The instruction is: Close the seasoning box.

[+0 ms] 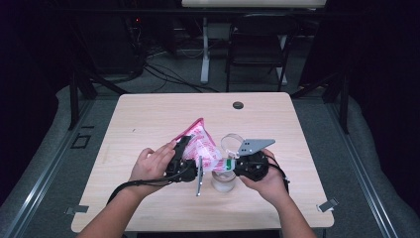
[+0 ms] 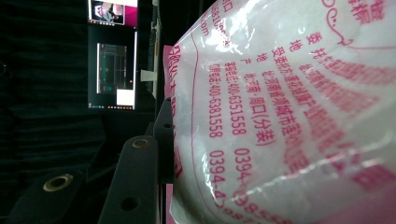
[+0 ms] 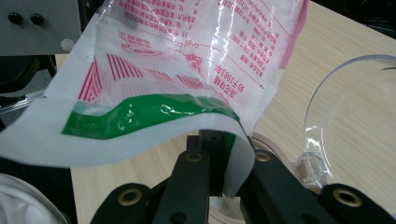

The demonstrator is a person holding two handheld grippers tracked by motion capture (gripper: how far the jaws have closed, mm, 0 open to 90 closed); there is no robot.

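A pink-and-white printed plastic bag [image 1: 200, 141] of white powder hangs tilted over a clear jar [image 1: 223, 182] near the table's front edge. My left gripper [image 1: 187, 151] is shut on the bag's body. In the left gripper view the bag [image 2: 289, 116] presses against one black finger [image 2: 140, 182], and the other finger is hidden behind it. My right gripper [image 1: 229, 165] is shut on the bag's green-striped mouth edge [image 3: 154, 114], pinched between its jaws [image 3: 223, 172] right above the jar's rim [image 3: 280, 154]. The jar's clear hinged lid [image 3: 327, 112] stands open beside it.
The wooden table [image 1: 148, 114] has a small black round plug [image 1: 238, 105] near its far edge. A folding chair [image 1: 257, 44] and cables stand on the floor beyond. A lit monitor [image 2: 112, 74] is off to the side.
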